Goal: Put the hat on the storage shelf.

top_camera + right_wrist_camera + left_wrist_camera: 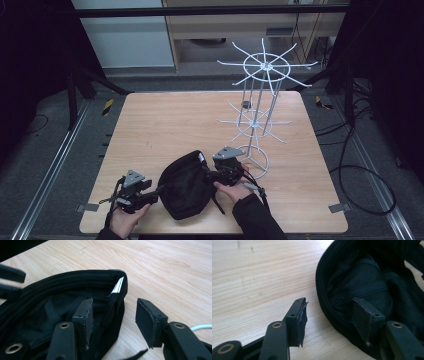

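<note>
Black cap (186,185) lies upside down near the front edge of the wooden table (165,125), between the two grippers, its hollow inside facing up; the left gripper (159,190) comes in low from the person's left hand (126,216), jaws spread, one jaw over the bare wood and the other inside the cap's rim, straddling the edge without closing on it; the right gripper (206,173), held in the right hand (232,189) with a dark sleeve (257,217) behind it, also stands spread, one jaw inside the cap by a white label (117,286), the other outside over the table; the cap is soft dark fabric with a stitched, ribbed band round its rim and mesh lining within; the table is pale wood grain with rounded corners; a white wire rack (260,107) with radiating prongs stands just beyond the right gripper, its ring base close to it; the table's far left part is open
</note>
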